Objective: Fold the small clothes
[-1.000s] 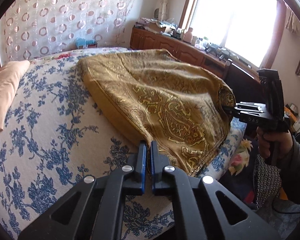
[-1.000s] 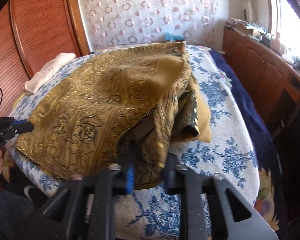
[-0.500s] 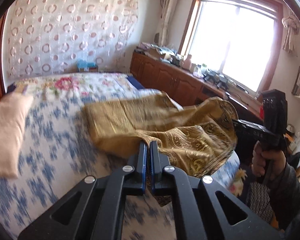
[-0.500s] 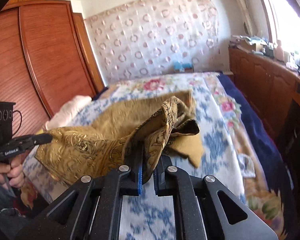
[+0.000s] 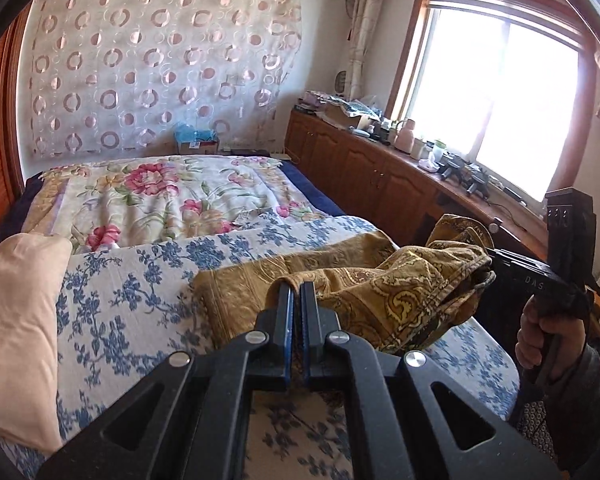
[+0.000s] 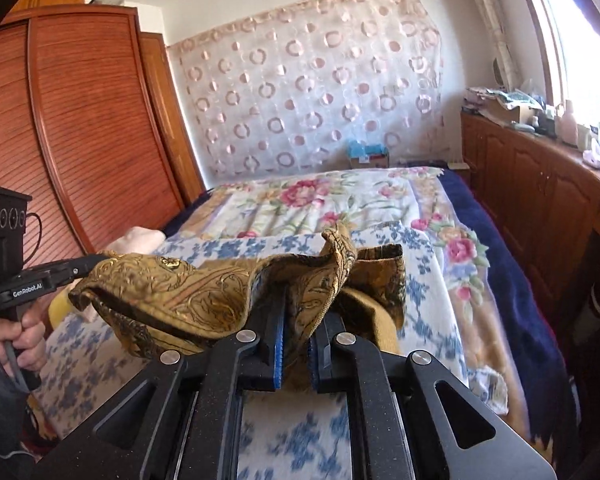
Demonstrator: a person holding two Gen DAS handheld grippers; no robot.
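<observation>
- both your left gripper and right gripper are pinching the gold patterned garment, lifting its near edge above the blue floral bed cover.
- the fold is looking barely begun; laying it over is remaining.

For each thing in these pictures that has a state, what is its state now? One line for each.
Golden-brown paisley fabric garment: partly lifted off the bed, bunched, held at two edges.
Left gripper: shut on the garment's edge.
Right gripper: shut on a fold of the garment.
Pale pink pillow: lying on the bed.
Reddish wooden wardrobe door: closed.
</observation>
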